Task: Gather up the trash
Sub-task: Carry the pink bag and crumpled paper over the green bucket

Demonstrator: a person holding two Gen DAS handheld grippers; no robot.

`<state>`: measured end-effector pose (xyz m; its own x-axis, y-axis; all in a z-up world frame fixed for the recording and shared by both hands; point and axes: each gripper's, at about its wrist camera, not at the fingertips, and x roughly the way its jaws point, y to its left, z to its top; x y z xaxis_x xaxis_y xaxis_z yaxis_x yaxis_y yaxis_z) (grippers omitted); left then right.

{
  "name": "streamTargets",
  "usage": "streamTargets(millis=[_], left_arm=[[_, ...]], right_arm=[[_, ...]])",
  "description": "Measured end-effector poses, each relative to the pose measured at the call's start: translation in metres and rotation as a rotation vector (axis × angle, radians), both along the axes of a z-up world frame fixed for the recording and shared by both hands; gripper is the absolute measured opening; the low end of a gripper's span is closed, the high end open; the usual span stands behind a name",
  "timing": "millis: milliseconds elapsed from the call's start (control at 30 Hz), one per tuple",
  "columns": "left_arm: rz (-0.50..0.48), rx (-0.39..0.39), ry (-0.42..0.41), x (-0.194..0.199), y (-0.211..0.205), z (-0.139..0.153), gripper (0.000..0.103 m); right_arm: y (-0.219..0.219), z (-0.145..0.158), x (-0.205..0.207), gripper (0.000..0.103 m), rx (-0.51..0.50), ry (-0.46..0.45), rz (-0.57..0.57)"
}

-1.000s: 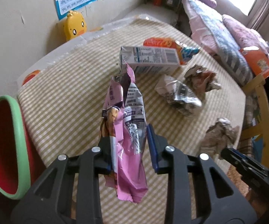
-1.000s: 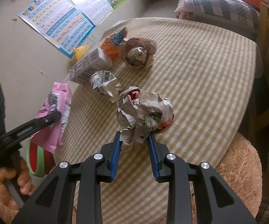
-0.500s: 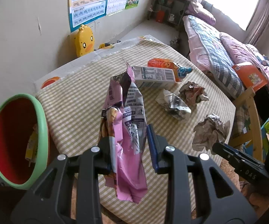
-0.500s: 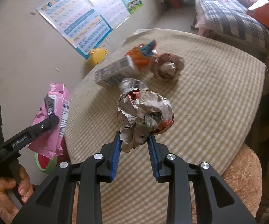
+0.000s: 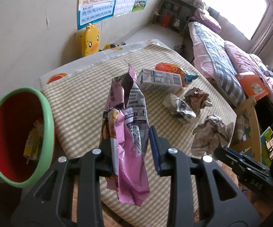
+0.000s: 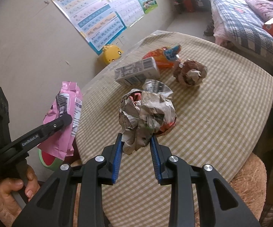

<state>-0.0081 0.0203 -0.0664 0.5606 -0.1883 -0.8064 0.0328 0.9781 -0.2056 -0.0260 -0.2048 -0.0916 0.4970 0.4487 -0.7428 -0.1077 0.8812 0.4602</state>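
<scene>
Three crumpled paper balls (image 5: 210, 136), two wrappers (image 5: 126, 121), one carton (image 5: 159, 80), one bin (image 5: 20, 136).

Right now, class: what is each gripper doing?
Left gripper: shut on the pink foil snack wrapper.
Right gripper: shut on the crumpled newspaper ball.

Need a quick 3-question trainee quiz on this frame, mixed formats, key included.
1. True or false: the left gripper is shut on the pink wrapper.
2. What does the right gripper hold? A) milk carton B) crumpled newspaper ball C) orange snack bag
3. Fill in: the green-rimmed bin with the red inside stands beside the ____.

Key: 1 true. 2 B; the crumpled newspaper ball is clamped, while the milk carton and orange snack bag lie on the table. 3 table.
</scene>
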Motion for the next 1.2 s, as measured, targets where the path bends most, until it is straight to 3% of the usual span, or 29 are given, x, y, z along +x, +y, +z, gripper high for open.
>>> streamTargets(millis=[633, 1200], left_arm=[[0.168, -0.018, -0.013, -0.018, 0.087, -0.001, 0.029], [0.353, 0.027, 0.043, -0.033, 0.178, -0.023, 0.029]], right_arm=[[0.081, 0.021, 0.011, 0.027, -0.035, -0.030, 0.168], [0.162, 0.024, 0.026, 0.027, -0.042, -0.037, 0.322]])
